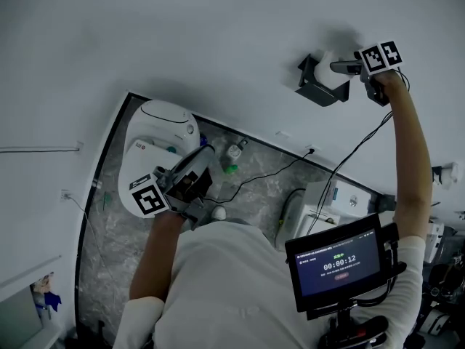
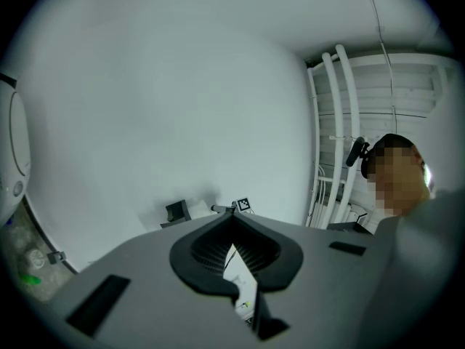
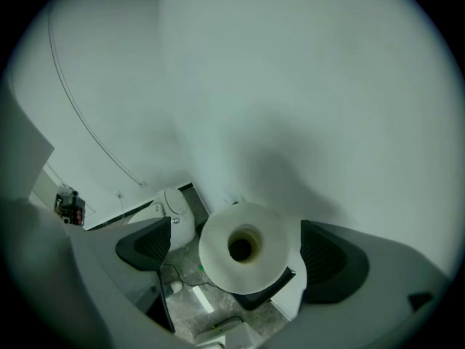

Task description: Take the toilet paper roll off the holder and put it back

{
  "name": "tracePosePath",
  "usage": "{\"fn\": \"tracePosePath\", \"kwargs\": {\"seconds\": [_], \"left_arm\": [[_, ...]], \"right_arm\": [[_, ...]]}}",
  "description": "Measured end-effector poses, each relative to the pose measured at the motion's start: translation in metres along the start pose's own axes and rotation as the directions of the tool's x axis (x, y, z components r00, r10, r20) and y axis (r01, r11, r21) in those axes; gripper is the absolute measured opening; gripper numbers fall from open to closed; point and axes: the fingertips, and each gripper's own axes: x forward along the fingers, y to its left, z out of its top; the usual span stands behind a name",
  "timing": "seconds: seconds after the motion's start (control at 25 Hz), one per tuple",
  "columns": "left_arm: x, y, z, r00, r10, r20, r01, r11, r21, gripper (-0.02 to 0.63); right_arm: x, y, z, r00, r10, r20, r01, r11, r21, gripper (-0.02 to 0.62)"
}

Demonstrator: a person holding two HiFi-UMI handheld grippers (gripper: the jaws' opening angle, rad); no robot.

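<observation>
The toilet paper roll (image 3: 218, 257) is found at the black holder (image 1: 317, 89), which is fixed on the white wall (image 1: 218, 35). In the right gripper view the black part of the holder is seen directly under the roll. The right gripper (image 1: 341, 67) is held up at the roll by an outstretched arm. Its jaws are spread, with the roll placed between them and its open core turned toward the camera. A clear gap is seen between one pad and the roll; on the other side it cannot be told if the pad is touching.

The left gripper (image 2: 233, 220) is kept low, near the person's body and well apart from the holder. Its jaws are pressed together at the tips and nothing is pinched between them.

Below, a white toilet (image 1: 156, 147) is placed against the wall, on a grey marbled floor (image 1: 109, 267). A black cable (image 1: 269, 173) is laid across the floor, and some small bottles (image 1: 232, 155) are standing beside the toilet. A white appliance (image 1: 330, 198) is seen near the wall. A dark screen (image 1: 338, 262) with a timer is mounted in front of the person's chest. In the left gripper view, white pipes (image 2: 336, 122) are seen running up the wall.
</observation>
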Motion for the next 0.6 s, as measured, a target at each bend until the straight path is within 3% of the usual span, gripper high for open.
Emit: {"fn": "tracePosePath", "kwargs": {"seconds": [0.08,0.16,0.24,0.32,0.44,0.52,0.6], "left_arm": [[0.003,0.003,0.001,1.0,-0.005,-0.005,0.005,1.0,-0.001,0.006],[0.007,0.005,0.003,1.0,-0.01,-0.011,0.01,1.0,0.002,0.006],[0.008,0.002,0.005,1.0,-0.014,-0.017,0.014,1.0,0.01,0.006],[0.003,-0.014,0.005,1.0,-0.019,-0.021,0.02,1.0,0.024,0.006],[0.0,-0.031,0.006,0.999,-0.027,-0.029,0.029,0.999,0.042,0.006],[0.001,-0.035,0.006,0.999,-0.028,-0.036,0.03,0.998,0.048,0.006],[0.002,-0.038,0.007,0.999,-0.028,-0.04,0.03,0.998,0.053,0.006]], "right_arm": [[-0.014,0.003,0.014,0.996,0.004,0.088,-0.006,1.0,0.017,0.548],[-0.033,0.007,0.036,0.974,-0.004,0.228,-0.005,0.999,0.041,0.548],[-0.06,0.019,0.056,0.925,0.006,0.38,-0.04,0.996,0.082,0.548],[-0.095,0.046,0.069,0.857,0.059,0.513,-0.135,0.984,0.113,0.548],[-0.144,0.082,0.084,0.712,0.114,0.693,-0.267,0.957,0.117,0.548],[-0.171,0.096,0.087,0.586,0.123,0.801,-0.352,0.929,0.115,0.548],[-0.193,0.113,0.084,0.441,0.137,0.887,-0.483,0.869,0.106,0.546]]}}
